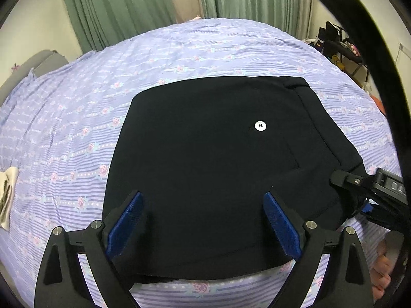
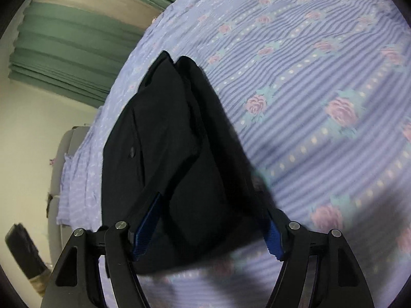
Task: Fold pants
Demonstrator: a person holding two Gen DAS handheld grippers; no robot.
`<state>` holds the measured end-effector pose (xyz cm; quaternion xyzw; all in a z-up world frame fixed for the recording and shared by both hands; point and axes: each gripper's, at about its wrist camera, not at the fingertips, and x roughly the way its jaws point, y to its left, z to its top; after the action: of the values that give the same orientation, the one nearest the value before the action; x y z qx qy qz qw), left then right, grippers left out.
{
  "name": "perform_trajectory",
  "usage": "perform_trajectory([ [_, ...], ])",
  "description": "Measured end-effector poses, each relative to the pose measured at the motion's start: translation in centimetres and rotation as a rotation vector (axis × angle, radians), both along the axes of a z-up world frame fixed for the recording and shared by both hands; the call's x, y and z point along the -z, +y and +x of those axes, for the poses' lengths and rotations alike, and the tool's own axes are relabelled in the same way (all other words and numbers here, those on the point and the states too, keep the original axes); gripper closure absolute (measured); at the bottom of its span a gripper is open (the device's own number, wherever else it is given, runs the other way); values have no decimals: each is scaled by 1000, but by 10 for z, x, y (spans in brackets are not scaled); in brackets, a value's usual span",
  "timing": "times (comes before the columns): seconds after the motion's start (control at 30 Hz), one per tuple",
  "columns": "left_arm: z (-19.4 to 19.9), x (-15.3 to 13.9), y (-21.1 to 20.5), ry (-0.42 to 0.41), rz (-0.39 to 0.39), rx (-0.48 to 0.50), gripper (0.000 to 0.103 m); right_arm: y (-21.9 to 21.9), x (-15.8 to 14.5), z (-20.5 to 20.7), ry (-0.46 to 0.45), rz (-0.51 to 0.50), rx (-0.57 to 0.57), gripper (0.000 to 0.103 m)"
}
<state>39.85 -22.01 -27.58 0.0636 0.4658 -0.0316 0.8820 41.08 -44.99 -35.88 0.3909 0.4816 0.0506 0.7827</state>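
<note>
Black pants are seen folded into a compact block, lying flat on a bed covered with a lilac striped sheet printed with pink roses. The block sits toward the bed's near edge, with bare sheet on all sides of it. A white button is noted on the top layer, with the waistband running along the block's right side in the left wrist view. The left gripper is held above the near part of the pants, its blue-padded fingers spread wide and released; nothing is gripped between them, and contact with the cloth cannot be told. The right gripper is seen in its own view over the waistband end of the pants, fingers parted with the cloth lying between them but not pinched; that view is blurred. In the left wrist view, part of the right gripper is seen at the block's near right corner. Part of a hand is seen at the lower right of the left wrist view. Green curtains are noted behind the bed's far edge, and a cluttered rack beyond its far right corner.
</note>
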Motion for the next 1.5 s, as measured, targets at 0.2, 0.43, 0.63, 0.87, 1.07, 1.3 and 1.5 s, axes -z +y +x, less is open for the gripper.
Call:
perform_trajectory([
  [0.2,6,8,0,18,-15,-12,8,7,3,18,-13,14,-29,24],
  [0.43,13,10,9,27,-58,-53,8,14,-34,25,-116,66,-80,30],
  [0.63,19,8,13,16,-43,-54,8,16,5,55,-5,85,-45,50],
  [0.87,24,3,57,9,-48,-91,8,41,-29,53,25,-191,-70,78],
  [1.07,44,3,125,53,-161,-80,8,65,-43,61,40,-420,-98,78],
  [1.3,78,34,153,177,-379,12,29,75,-43,57,20,-549,-156,78],
  [1.5,96,56,143,257,-492,27,31,71,-40,55,19,-526,-150,78],
])
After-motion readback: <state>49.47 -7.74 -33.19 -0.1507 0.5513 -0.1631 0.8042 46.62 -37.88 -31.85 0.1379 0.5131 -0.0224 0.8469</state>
